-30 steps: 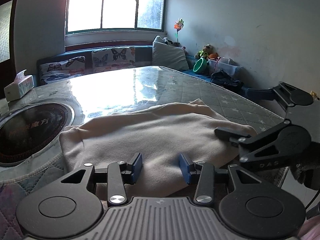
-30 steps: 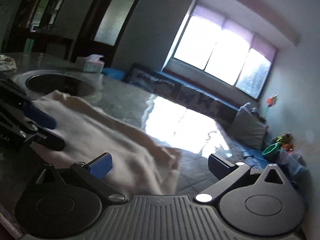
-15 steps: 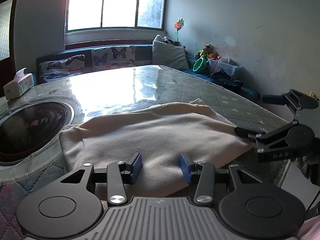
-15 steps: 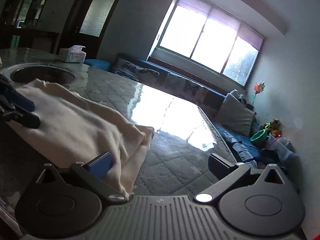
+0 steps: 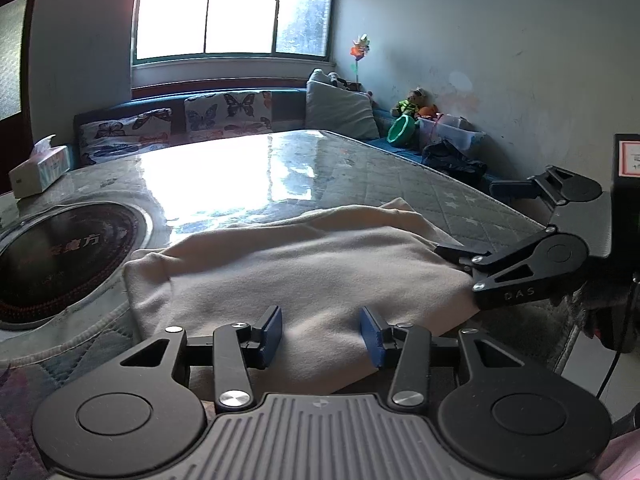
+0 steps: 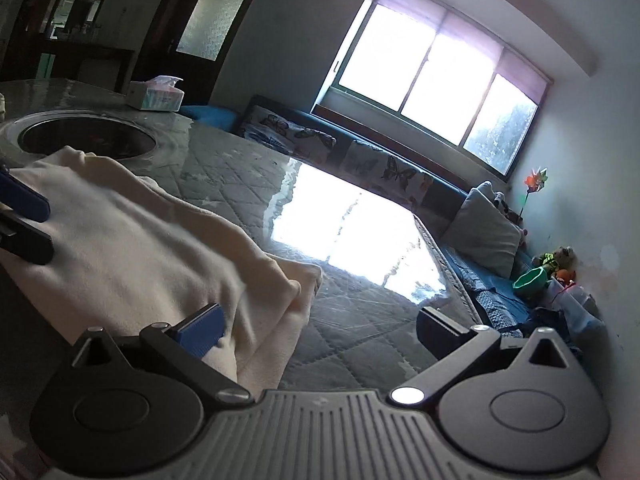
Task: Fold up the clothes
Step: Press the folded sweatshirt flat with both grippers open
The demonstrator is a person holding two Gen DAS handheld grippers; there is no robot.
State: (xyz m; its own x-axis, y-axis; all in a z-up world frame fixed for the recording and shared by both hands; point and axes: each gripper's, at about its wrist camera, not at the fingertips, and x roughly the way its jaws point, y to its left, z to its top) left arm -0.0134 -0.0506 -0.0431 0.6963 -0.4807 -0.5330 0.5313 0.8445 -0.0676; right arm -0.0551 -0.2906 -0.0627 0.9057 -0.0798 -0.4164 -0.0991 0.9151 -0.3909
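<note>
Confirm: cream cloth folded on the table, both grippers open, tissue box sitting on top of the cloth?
Not quite. The tissue box sits on the table beyond the round black plate, well apart from the cream cloth, as the left wrist view shows. The left gripper and right gripper are both open.

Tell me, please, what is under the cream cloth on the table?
The cream cloth lies on the quilted table cover, which shows all around it. Folded layers show at its right edge. Anything else beneath is covered.
</note>
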